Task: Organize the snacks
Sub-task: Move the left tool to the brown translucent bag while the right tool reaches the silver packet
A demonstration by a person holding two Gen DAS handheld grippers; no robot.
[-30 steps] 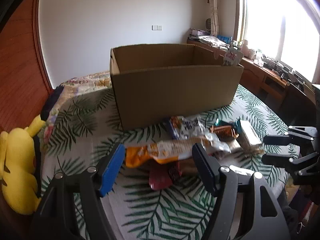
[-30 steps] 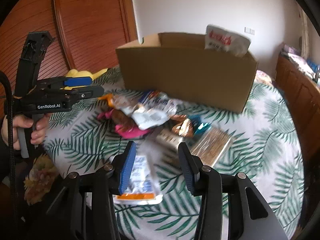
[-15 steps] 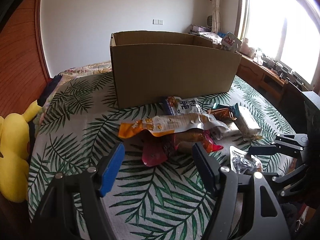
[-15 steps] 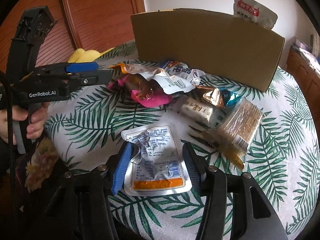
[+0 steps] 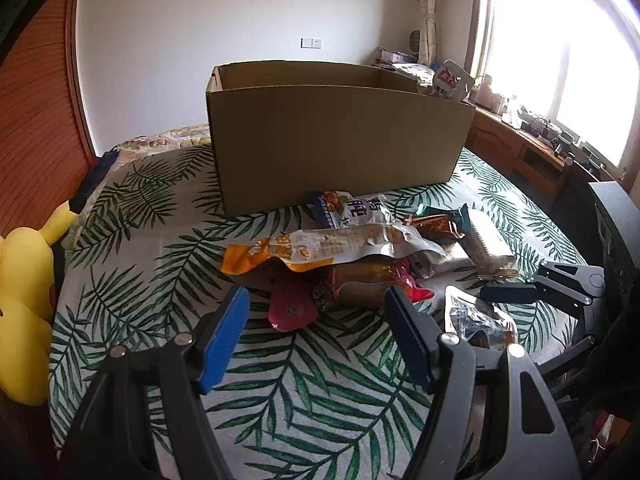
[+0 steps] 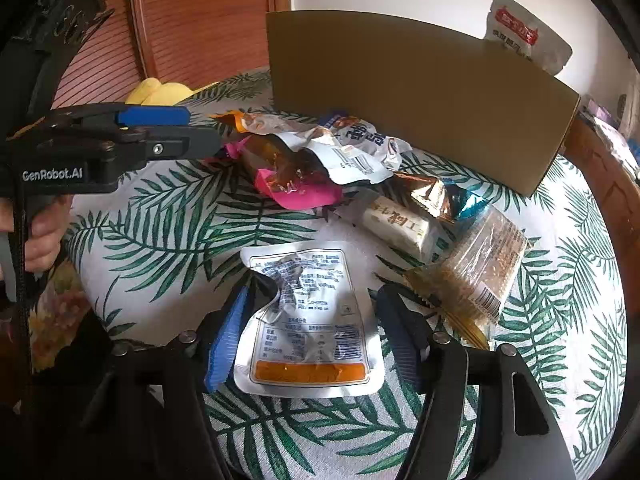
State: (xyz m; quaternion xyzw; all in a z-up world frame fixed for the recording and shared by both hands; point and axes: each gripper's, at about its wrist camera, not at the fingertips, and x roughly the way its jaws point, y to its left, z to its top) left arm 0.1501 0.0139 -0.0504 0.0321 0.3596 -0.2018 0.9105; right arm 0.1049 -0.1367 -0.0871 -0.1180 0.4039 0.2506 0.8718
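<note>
The right gripper (image 6: 308, 332) stands with jaws apart, having just been opening, and a silver pouch (image 6: 308, 320) lies flat on the leaf-print cloth (image 6: 168, 240) between them; the blue left pad (image 6: 226, 340) sits just beside the pouch's edge, and the right pad looks clear of it, so nothing is gripped. The left gripper (image 5: 316, 336) is also spread wide and empty, hanging above the cloth in front of the snack pile (image 5: 360, 252), touching nothing. In the right view a hand (image 6: 40, 228) grips its handle. The pile sits in front of the open cardboard box (image 5: 336, 140), with a clear cracker pack (image 6: 484, 268) at its right edge near the pouch. One red-and-white packet (image 6: 524, 36) pokes up from the box's far right corner.
</note>
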